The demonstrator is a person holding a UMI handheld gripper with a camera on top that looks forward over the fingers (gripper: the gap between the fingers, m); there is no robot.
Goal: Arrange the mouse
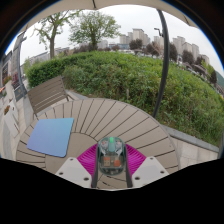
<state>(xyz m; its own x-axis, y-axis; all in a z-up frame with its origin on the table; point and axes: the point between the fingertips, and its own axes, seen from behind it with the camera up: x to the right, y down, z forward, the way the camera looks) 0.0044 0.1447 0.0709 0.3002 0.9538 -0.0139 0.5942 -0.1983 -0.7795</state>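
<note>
A translucent grey-green mouse [111, 154] with an orange patch inside sits between my gripper's [111, 160] two fingers, above a round wooden slatted table [110, 118]. The magenta pads [88, 158] press against both of its sides, so the gripper is shut on it. A light blue mouse mat [50, 136] lies on the table to the left, beyond the fingers. Whether the mouse touches the table surface is hidden by the fingers.
A wooden slatted chair [46, 93] stands behind the table at the left. A thin dark pole [162, 60] rises at the right. A green hedge [120, 75], trees and buildings lie beyond.
</note>
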